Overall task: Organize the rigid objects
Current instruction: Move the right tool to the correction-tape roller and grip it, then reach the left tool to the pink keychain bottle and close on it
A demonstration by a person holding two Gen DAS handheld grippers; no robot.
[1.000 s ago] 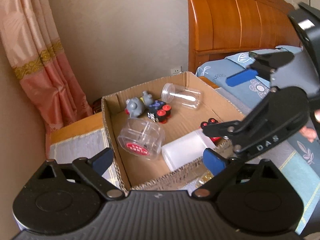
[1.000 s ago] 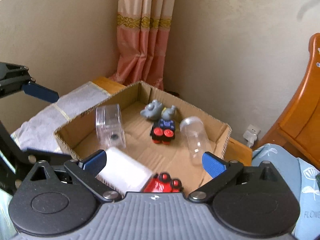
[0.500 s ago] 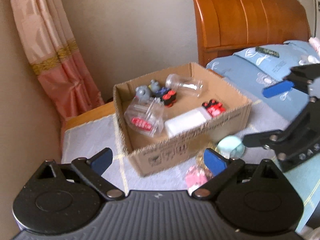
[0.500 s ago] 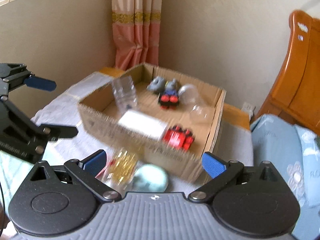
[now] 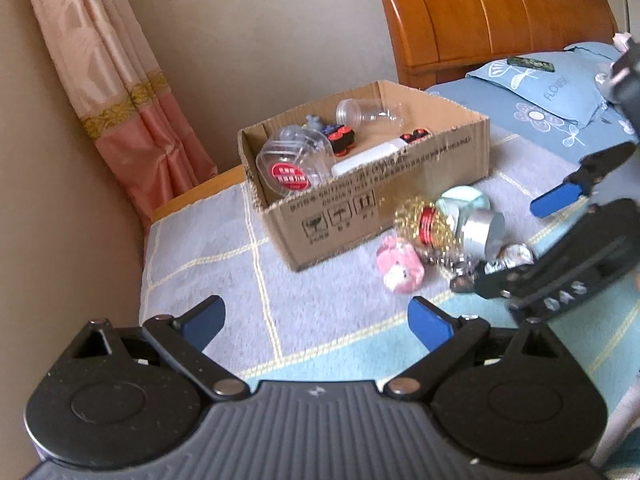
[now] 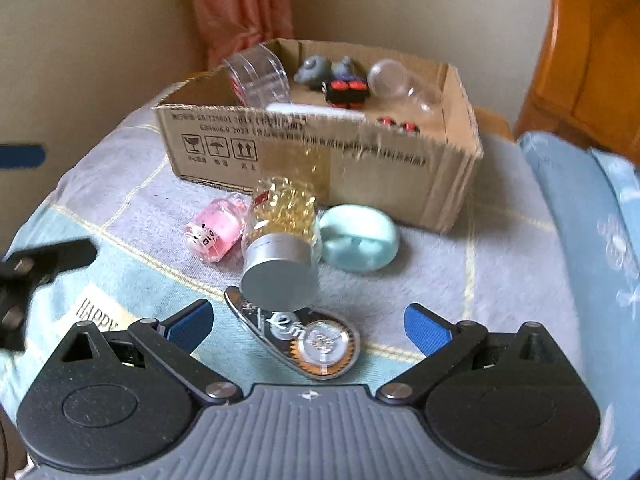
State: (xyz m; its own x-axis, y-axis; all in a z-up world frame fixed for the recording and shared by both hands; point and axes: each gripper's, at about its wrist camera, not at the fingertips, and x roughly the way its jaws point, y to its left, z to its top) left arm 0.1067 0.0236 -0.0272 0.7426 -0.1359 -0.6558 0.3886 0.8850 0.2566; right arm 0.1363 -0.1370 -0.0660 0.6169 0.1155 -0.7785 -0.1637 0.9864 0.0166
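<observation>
Nearest, at 6 o'clock: right hand-held gripper (image 6: pixel 307 322) — released, empty.
Left hand-held gripper (image 5: pixel 316 316): released, empty.
12 o'clock on bed: flat keyring tag (image 6: pixel 308 336), gold-filled jar (image 6: pixel 284 240), pink bottle (image 6: pixel 214 234), green case (image 6: pixel 360 238).
Beyond: cardboard box (image 6: pixel 320 152) — clear containers, toys inside.

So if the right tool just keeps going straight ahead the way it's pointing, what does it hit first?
Most likely the jar with the silver lid, lying on its side directly ahead between the open fingers of the right tool. The flat black keychain-like item lies lower, so depth is uncertain.
</observation>
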